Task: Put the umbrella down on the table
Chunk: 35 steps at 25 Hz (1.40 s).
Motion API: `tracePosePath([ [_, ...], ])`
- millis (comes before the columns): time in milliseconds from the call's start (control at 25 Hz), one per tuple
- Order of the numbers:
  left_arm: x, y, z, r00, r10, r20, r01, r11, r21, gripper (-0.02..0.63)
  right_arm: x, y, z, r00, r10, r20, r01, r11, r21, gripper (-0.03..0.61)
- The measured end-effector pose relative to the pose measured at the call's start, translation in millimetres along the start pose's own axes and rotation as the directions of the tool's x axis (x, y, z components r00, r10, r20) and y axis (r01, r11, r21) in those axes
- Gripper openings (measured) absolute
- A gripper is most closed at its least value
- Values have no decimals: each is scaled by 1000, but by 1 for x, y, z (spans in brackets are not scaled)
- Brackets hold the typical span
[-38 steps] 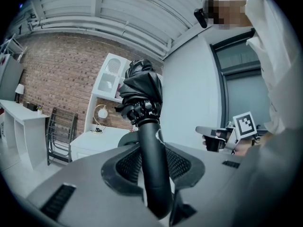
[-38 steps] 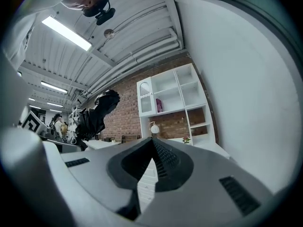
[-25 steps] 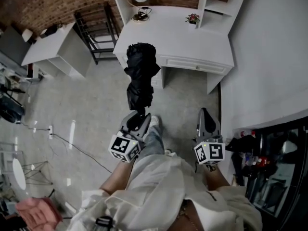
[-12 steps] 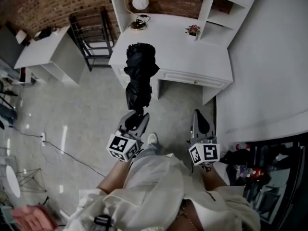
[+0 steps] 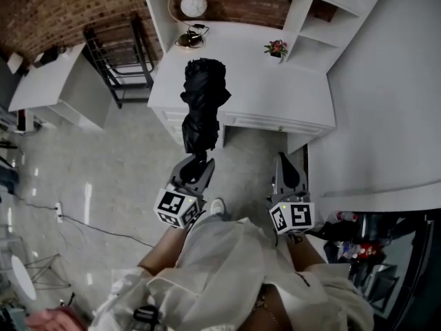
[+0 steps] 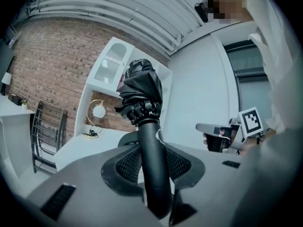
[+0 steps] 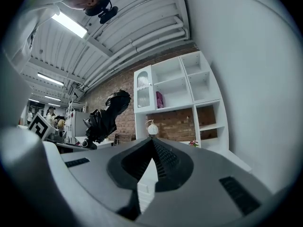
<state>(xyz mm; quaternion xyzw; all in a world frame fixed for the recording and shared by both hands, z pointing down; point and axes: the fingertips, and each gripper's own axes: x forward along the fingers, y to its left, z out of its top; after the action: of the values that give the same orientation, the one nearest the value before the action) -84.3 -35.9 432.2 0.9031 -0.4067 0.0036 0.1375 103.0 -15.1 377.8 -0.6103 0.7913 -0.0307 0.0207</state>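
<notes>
Gripping the folded black fabric umbrella point(image 6: 142, 86) by its smooth black handle, the left gripper point(image 5: 195, 164) is holding it out ahead, with both jaws pressing on the handle and the bundled canopy standing clear beyond them. The right gripper point(image 5: 288, 169) is hanging alongside, well apart from the umbrella, its jaws drawn together with nothing between them.

Seen from the head view, the umbrella's canopy is overlapping the front left part of the white wooden desk with a drawer point(image 5: 275, 81), but it is being carried in the air and is not resting on anything. Whether it is already above the desk top or just short of the front edge cannot be told from this angle. A brass lamp with a round white globe point(image 5: 187, 9) and a small potted flower point(image 5: 276, 47) are sitting at the back of the desk, leaving the broad front of the top bare.

Judging by this, the pick-up is done and the carry is under way; what is remaining is lowering the umbrella flat onto the desk and releasing the handle.
</notes>
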Motion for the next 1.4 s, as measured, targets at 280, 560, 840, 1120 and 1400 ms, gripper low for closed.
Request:
tracePosePath([
  [280, 30, 49, 8, 1000, -21, -18, 21, 1000, -4, 135, 51, -4, -3, 999, -44, -26, 44, 999, -19, 17],
  [560, 53, 71, 4, 998, -9, -70, 7, 1000, -17, 135, 79, -10, -6, 998, -62, -26, 62, 998, -8, 17],
  [840, 88, 82, 1, 996, 0, -91, -2, 1000, -14, 135, 113, -30, -7, 999, -52, -12, 52, 999, 2, 17],
  [1120, 170, 99, 16, 996, 29, -89, -29, 1000, 4, 135, 183, -86, -9, 1000, -5, -9, 5, 1000, 22, 18],
  [1400, 256, 114, 31, 994, 58, -88, -58, 998, 7, 135, 255, -148, -8, 999, 36, -19, -35, 998, 43, 17],
])
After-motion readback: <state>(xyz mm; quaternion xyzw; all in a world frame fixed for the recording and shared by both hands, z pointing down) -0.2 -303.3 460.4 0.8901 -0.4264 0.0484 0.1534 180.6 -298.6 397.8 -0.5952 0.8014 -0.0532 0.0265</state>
